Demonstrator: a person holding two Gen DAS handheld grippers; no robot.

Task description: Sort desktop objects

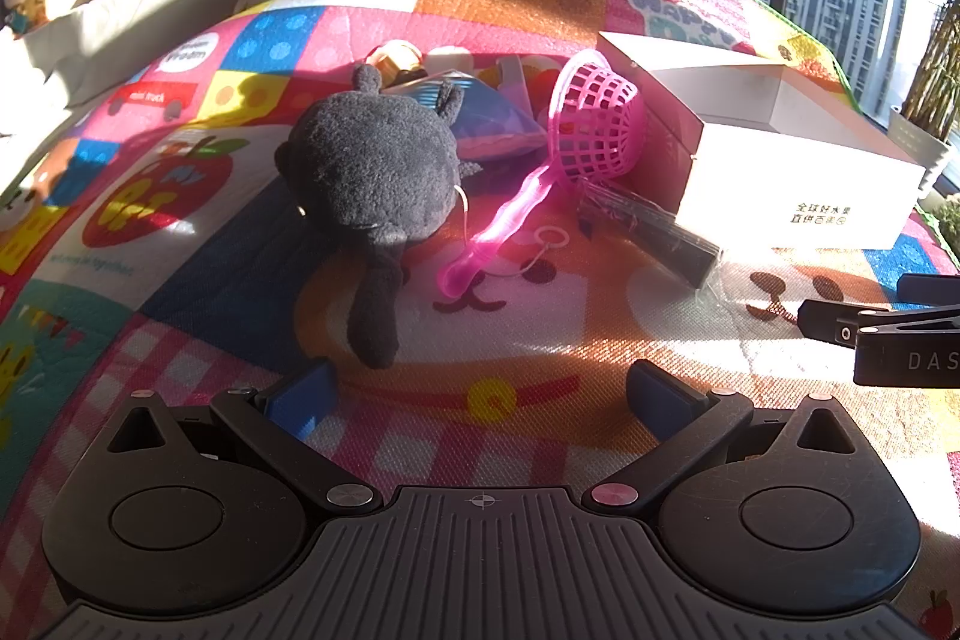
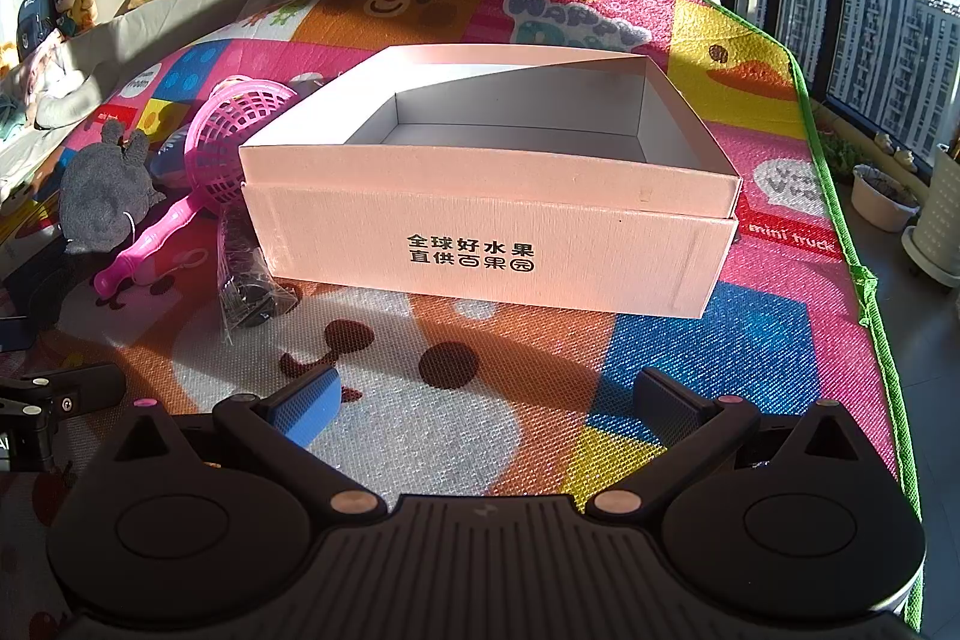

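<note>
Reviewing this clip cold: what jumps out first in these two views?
The open white cardboard box dominates the right wrist view, sunlit and apparently empty, on the colourful play mat. To its left lies a toy pile: a grey plush and a pink net scoop leaning by the box. Both grippers, left and right, hover open.

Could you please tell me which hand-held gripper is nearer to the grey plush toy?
Left. The left hand-held gripper sits open just short of the grey plush toy, which lies ahead of its left finger. The right hand-held gripper faces the cardboard box; there the toy is far off to its left.
</note>
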